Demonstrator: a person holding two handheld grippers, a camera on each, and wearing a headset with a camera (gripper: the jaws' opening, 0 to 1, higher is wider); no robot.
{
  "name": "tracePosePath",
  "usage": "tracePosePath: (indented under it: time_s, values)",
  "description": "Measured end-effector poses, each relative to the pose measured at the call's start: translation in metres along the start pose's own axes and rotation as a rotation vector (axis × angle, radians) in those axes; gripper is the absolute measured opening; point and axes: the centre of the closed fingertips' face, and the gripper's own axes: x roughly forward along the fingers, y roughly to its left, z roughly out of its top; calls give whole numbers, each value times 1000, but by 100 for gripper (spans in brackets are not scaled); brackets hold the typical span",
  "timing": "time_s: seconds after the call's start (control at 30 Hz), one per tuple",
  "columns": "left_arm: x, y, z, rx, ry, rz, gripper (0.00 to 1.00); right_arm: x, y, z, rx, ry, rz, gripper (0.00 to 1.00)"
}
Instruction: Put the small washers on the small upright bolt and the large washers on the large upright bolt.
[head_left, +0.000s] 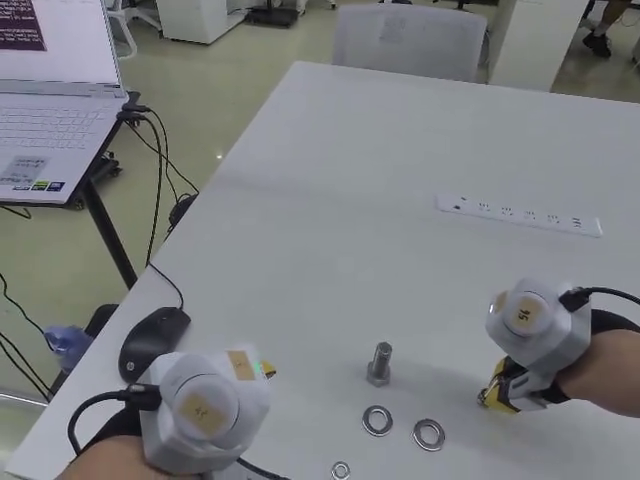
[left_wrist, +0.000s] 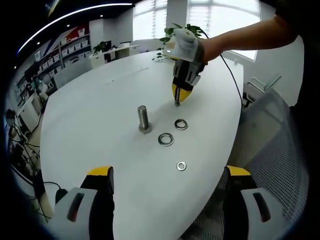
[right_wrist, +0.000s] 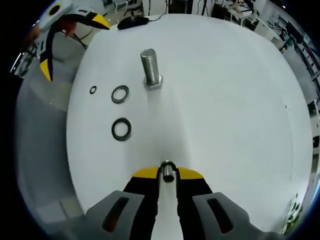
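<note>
Hanging wide open and empty at the near edge, the left gripper (left_wrist: 167, 174) could scatter the small washer (left_wrist: 181, 165) just ahead. Mid-table the large bolt (head_left: 380, 362) stands upright, large washers (head_left: 377, 420) flat beside it. Pitched steeply down, the right gripper (left_wrist: 177, 97) is clamped on the small bolt (right_wrist: 168, 171), touching the table (head_left: 350, 200); released crooked, it likely topples.

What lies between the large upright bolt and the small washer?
A large washer lies there, as the left gripper view shows.
</note>
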Motion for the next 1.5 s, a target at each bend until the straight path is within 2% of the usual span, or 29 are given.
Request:
tracePosePath:
  time_s: [0.33,1.27,1.5]
  values:
    - [-1,1,-4,-8,7,0,89,4,0,0,-19,15,1,13]
    - [0,-3,-3,-8,8,-6,86,3,-2,0,-23,14,-1,14]
    - [-4,-2,-5,-8,5,-3,85,2,-2,1,-13,3,3,20]
